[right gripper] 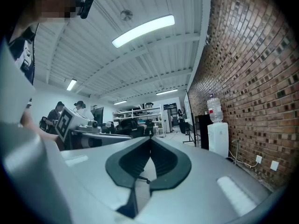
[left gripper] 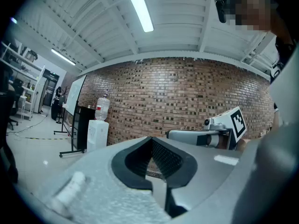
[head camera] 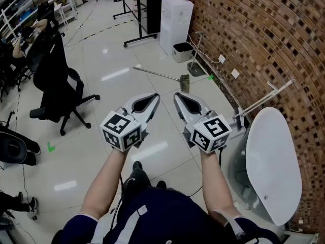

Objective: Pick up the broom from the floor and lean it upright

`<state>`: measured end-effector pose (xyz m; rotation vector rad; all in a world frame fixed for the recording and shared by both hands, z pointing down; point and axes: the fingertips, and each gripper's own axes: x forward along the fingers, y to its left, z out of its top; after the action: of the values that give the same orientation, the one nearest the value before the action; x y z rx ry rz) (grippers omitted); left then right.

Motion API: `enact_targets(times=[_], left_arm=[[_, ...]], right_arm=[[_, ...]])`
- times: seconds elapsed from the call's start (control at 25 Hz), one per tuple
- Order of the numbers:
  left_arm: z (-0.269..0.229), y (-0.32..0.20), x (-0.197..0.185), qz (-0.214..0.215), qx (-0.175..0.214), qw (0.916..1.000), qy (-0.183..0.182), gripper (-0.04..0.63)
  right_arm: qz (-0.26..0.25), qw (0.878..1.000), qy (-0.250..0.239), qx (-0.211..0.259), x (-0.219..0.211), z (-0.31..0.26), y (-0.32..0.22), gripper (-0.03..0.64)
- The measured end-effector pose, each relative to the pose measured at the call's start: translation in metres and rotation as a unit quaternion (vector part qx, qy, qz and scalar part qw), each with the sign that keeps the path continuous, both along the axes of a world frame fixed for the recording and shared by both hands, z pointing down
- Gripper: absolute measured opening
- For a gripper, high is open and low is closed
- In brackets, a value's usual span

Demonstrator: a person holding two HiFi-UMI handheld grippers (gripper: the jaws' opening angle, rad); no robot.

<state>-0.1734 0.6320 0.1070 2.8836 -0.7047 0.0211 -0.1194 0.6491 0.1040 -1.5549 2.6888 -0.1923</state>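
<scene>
Long thin grey-handled broom with greenish bristle head (head camera: pixel 160 74) seen lying flat on glossy pale floor (head camera: pixel 101 60), upper centre. Left gripper (head camera: pixel 152 99), right gripper (head camera: pixel 179 98) both clenched, nothing held, centre frame.

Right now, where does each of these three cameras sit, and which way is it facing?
Head view: on the person's head, looking steeply down at the broom lying ahead; both forearms, the left gripper and the right gripper show.
Left gripper view: on the left gripper, looking level along its closed jaws at the brick wall; the right gripper shows alongside.
Right gripper view: on the right gripper, looking level along that wall; its closed jaws show.
Shared: all three catch the water dispenser.
</scene>
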Motion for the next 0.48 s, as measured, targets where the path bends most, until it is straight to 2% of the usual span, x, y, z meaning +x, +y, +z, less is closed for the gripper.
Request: enact_targets(times=[0.24,0.48], left_arm=[[0.009,-0.050,-0.016,-0.006,-0.006,1.0000,0.005,-0.003],[0.029,-0.134,-0.036,-0.005,-0.020,0.9996,0.017,-0.003]], right_arm=[[-0.004,1.000,0.003,-0.011,-0.012,0.010,-0.049,0.003],[-0.001,1.000,0.018,-0.024,-0.030,0.027,-0.128,0.003]])
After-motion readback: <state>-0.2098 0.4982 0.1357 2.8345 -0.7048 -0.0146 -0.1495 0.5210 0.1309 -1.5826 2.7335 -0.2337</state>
